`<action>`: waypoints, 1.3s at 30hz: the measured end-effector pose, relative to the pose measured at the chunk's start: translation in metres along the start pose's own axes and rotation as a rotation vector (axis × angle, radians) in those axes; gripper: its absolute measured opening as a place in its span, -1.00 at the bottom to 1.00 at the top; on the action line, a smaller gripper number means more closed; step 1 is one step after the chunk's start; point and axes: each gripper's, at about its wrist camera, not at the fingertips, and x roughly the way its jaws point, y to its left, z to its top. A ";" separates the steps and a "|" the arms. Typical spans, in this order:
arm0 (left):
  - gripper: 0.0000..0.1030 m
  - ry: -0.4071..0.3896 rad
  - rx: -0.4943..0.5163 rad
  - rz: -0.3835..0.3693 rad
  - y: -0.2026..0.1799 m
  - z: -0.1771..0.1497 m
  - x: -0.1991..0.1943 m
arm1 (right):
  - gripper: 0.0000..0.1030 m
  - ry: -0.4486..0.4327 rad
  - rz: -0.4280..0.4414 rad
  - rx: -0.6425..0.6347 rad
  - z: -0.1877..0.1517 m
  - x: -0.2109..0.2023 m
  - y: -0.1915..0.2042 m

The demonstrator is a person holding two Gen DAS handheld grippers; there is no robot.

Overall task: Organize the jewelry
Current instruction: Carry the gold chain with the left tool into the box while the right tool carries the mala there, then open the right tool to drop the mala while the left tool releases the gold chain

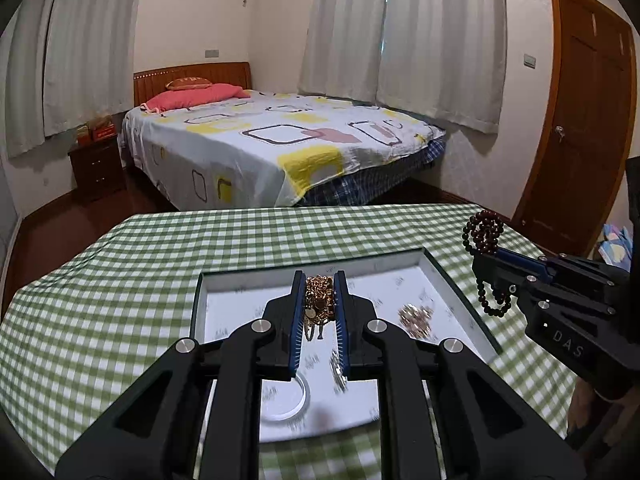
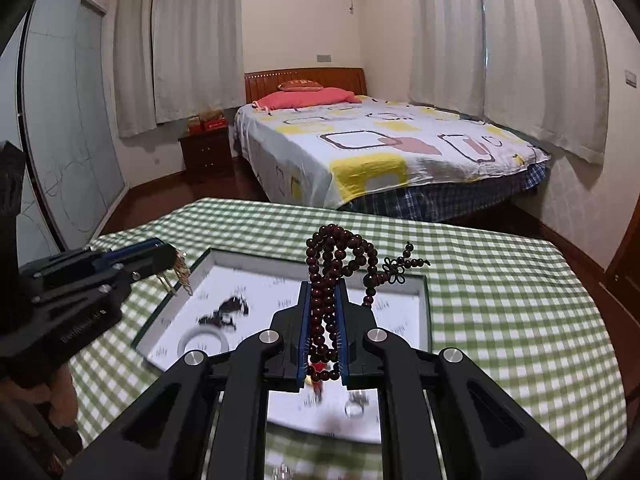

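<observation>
My left gripper [image 1: 319,280] is shut on a bundle of gold chains [image 1: 319,300] and holds it above the white tray [image 1: 452,292]. My right gripper [image 2: 323,286] is shut on a string of dark red beads [image 2: 340,248], held above the same tray [image 2: 424,304]. The right gripper also shows in the left wrist view [image 1: 490,256] with the beads [image 1: 482,232] hanging from it. The left gripper shows in the right wrist view [image 2: 170,256] with the chains [image 2: 182,274] dangling. In the tray lie a rose-gold cluster [image 1: 416,316], a white bangle [image 2: 203,340], a dark bracelet [image 2: 228,310] and a clear ring [image 2: 355,408].
The tray sits on a table with a green checked cloth [image 1: 120,280]. Beyond the table stand a bed [image 1: 280,140], a dark nightstand [image 1: 96,168] and a wooden door [image 1: 580,120]. A silver piece [image 1: 339,372] lies in the tray under my left gripper.
</observation>
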 end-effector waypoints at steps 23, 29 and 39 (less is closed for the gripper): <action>-0.72 0.314 -0.046 0.072 0.016 -0.035 0.148 | -0.77 0.319 0.040 0.035 -0.033 0.149 -0.003; -0.72 0.343 -0.030 0.067 0.012 -0.035 0.152 | -0.73 0.364 0.045 0.032 -0.033 0.154 -0.003; -0.31 0.319 -0.038 0.073 0.013 -0.032 0.146 | -0.22 0.341 0.022 0.023 -0.031 0.148 -0.003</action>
